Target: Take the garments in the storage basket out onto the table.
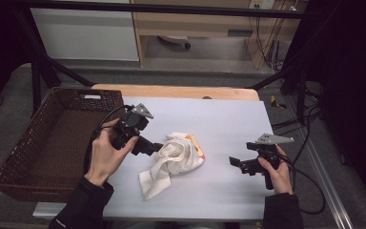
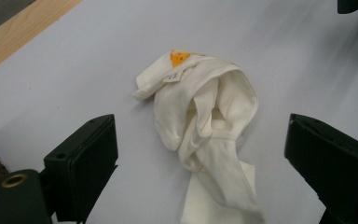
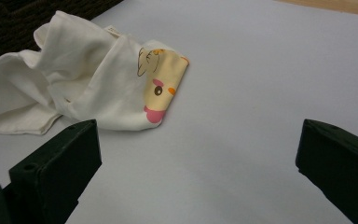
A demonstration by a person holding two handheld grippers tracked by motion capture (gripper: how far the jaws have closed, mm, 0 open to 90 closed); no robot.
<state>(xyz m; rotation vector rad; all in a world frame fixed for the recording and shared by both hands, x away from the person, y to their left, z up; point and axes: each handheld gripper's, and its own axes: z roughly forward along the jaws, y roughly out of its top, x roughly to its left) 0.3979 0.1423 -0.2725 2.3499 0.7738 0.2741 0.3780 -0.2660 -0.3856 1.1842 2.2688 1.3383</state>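
Pale grey surface (image 1: 228,119), wooden strip along far edge. Brown woven basket (image 1: 38,143) at left edge of surface, nothing visible inside. White cloth (image 1: 174,160) crumpled near middle of surface, lying free, between the two grippers; yellow cartoon print with pink and orange patches on its far right corner, small label near that print. One flat tail of cloth stretched toward near edge. Left gripper (image 1: 155,148) held in left hand (image 1: 107,155), just left of cloth, close to it in high view; contact not clear there. In left gripper view, fingers (image 2: 86,163) spread wide, cloth (image 2: 205,126) lying ahead between them, untouched by either. Right gripper (image 1: 236,163) in right hand (image 1: 276,174), well to right of cloth, pointing toward it. In right gripper view, fingers (image 3: 60,168) wide apart, nothing between, bare surface ahead, cloth (image 3: 88,84) off to upper left.
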